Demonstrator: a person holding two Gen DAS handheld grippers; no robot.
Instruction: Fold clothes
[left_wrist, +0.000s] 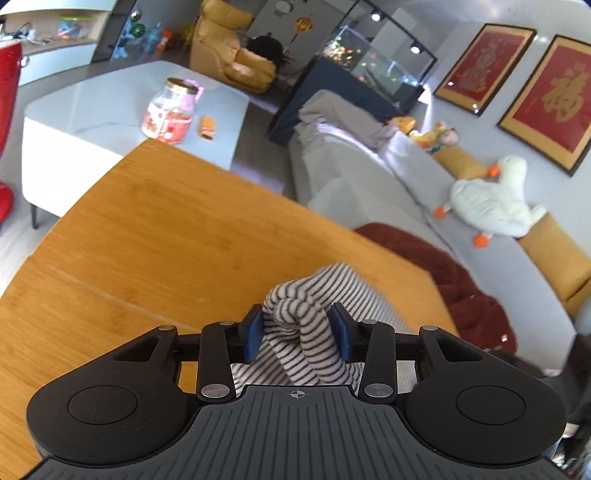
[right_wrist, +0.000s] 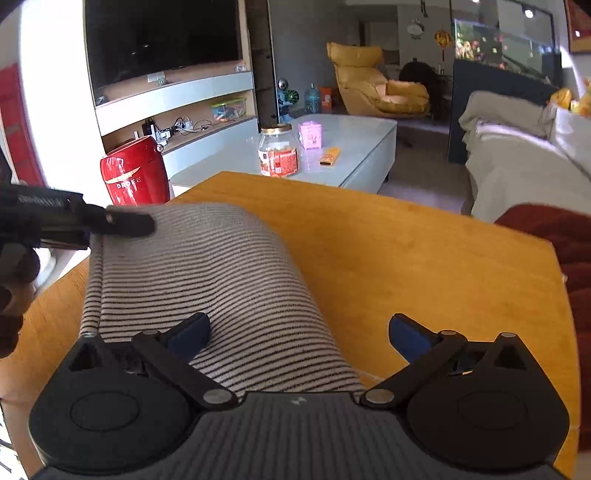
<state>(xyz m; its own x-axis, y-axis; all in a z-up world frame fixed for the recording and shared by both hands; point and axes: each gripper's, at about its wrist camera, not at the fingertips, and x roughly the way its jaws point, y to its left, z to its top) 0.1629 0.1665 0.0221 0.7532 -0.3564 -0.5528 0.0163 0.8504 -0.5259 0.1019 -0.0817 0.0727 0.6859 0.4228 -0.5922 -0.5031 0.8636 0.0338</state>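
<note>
Sunlit living-room clutter rings the work area: a pale coffee table with a snack jar (right_wrist: 277, 150), a grey sofa carrying a white plush goose (left_wrist: 495, 199), and a dark red blanket (left_wrist: 454, 280) heaped at the far right corner of the wooden bench (left_wrist: 155, 236). On that bench lies the striped garment (right_wrist: 221, 280), a soft knit in thin black and white stripes, draped in a long rounded band toward the right wrist camera. Its bunched end is up off the wood in the left hand-held gripper (left_wrist: 297, 328), whose blue pads (left_wrist: 254, 334) are clenched on a thick twisted roll of the fabric. The right hand-held gripper (right_wrist: 299, 334) is released, jaws spread wide; its left pad sits over the cloth while the right pad hangs over bare wood, nothing between them. The garment looks light and entirely limp: it sags wherever unsupported, wrinkles readily, and will likely slide on the smooth wood rather than stay put. A pinch on a single layer would probably slip, so the better hold seems to be at a hem or corner, gathering a small fold between the pads. With one end already held, the free near edge under the right gripper looks like the natural second hold, so both ends can be lifted and laid flat together
</note>
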